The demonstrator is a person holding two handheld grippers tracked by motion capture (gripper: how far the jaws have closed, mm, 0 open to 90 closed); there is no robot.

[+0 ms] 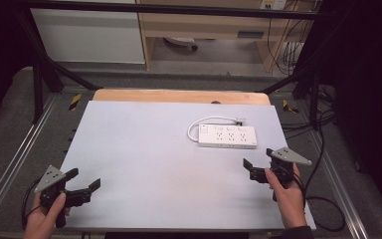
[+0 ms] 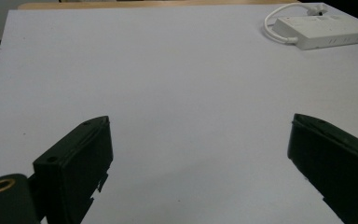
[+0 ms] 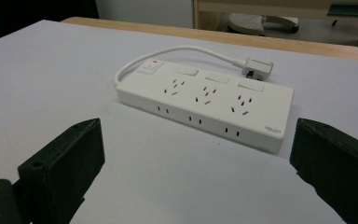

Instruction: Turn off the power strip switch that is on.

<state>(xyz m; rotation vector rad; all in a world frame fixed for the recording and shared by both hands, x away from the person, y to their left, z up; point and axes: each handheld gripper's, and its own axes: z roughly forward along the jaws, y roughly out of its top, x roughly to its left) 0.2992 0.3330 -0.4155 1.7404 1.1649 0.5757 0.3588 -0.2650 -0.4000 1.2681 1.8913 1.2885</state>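
A white power strip (image 1: pixel 227 136) lies flat near the table's (image 1: pixel 144 164) far right corner, its white cable (image 1: pixel 205 121) looping behind it to the plug (image 1: pixel 239 120).

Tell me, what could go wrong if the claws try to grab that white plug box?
1. The power strip lies flat and wide on the table; the open right claw might slip off its smooth sides.
2. Its cord loops round the back to a loose plug. Lifting the strip could drag or swing the plug.
3. The left claw is far off across the table, so help from it would likely come late.
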